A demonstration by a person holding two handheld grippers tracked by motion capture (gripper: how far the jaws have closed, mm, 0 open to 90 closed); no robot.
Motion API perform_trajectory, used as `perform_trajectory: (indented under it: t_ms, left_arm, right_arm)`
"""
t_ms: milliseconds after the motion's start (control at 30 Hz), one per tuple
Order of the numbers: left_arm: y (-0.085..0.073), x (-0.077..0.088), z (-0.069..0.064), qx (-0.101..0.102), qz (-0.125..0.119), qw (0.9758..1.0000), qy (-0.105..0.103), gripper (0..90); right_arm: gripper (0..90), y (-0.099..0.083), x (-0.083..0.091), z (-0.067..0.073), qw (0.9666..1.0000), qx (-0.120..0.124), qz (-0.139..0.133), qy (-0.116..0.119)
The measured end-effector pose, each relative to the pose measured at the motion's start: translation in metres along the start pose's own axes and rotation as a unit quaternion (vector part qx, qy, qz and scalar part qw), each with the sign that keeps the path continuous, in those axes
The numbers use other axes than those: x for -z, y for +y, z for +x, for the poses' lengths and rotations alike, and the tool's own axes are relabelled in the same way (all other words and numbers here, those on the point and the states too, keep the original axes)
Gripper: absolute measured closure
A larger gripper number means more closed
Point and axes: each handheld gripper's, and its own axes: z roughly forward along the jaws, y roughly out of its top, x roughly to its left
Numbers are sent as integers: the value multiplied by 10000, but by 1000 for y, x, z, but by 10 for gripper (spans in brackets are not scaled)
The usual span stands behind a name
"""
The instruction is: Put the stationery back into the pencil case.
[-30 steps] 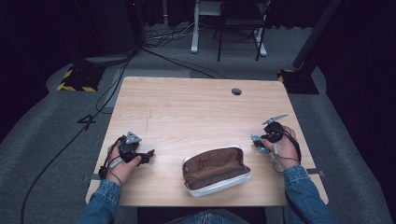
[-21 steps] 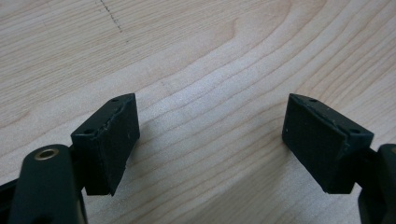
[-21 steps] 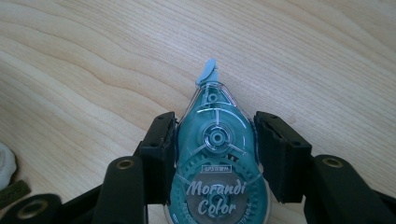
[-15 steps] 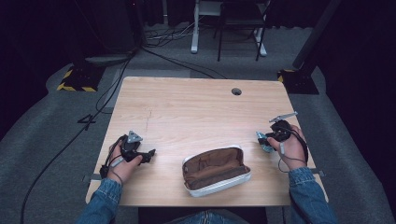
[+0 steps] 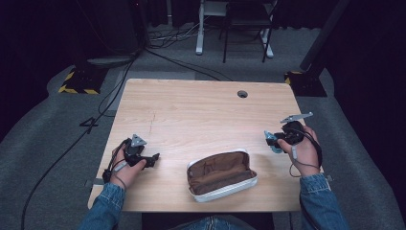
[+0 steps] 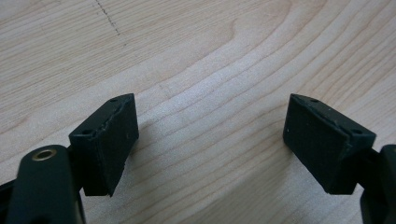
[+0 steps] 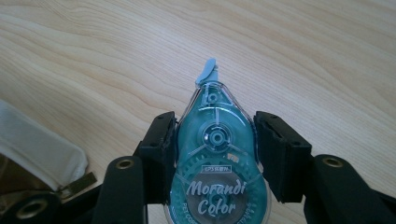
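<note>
A recording studio or lab set up for data capture: a pale wooden bench (image 5: 206,110) with a cable hole (image 5: 242,94) stands alone on grey carpet (image 5: 57,124), ringed by black drapes (image 5: 43,33). Cables (image 5: 177,38) snake across the floor toward stand bases marked with yellow-and-black hazard tape (image 5: 76,81), a number 4 (image 5: 89,125) is marked on the carpet, and a white-legged desk with a dark chair (image 5: 239,24) waits at the back
</note>
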Motion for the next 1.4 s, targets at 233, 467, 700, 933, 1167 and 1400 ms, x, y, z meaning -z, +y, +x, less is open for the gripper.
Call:
perform_trajectory:
  t_ms: [233, 467, 700, 933, 1167, 1400]
  left_arm:
    - [0, 0, -1, 21, 37, 10000, 9, 169]
    - [0, -1, -1, 6, 27, 10000, 11, 162]
    - [0, -1, -1, -7, 42, 10000, 0, 152]
    - [0, -1, -1, -14, 47, 10000, 2, 151]
    - [0, -1, -1, -23, 44, 10000, 1, 148]
    - [0, -1, -1, -30, 41, 10000, 2, 148]
  right_arm:
    - [501, 7, 18, 15, 9997, 180, -173, 38]
    - [501, 12, 29, 31, 9987, 416, -283, 121]
    - [501, 15, 39, 47, 9971, 638, -331, 242]
    - [501, 17, 49, 66, 9944, 895, -415, 372]
    - [501, 20, 58, 84, 9910, 1144, -477, 514]
    - [501, 22, 61, 102, 9867, 1398, -511, 660]
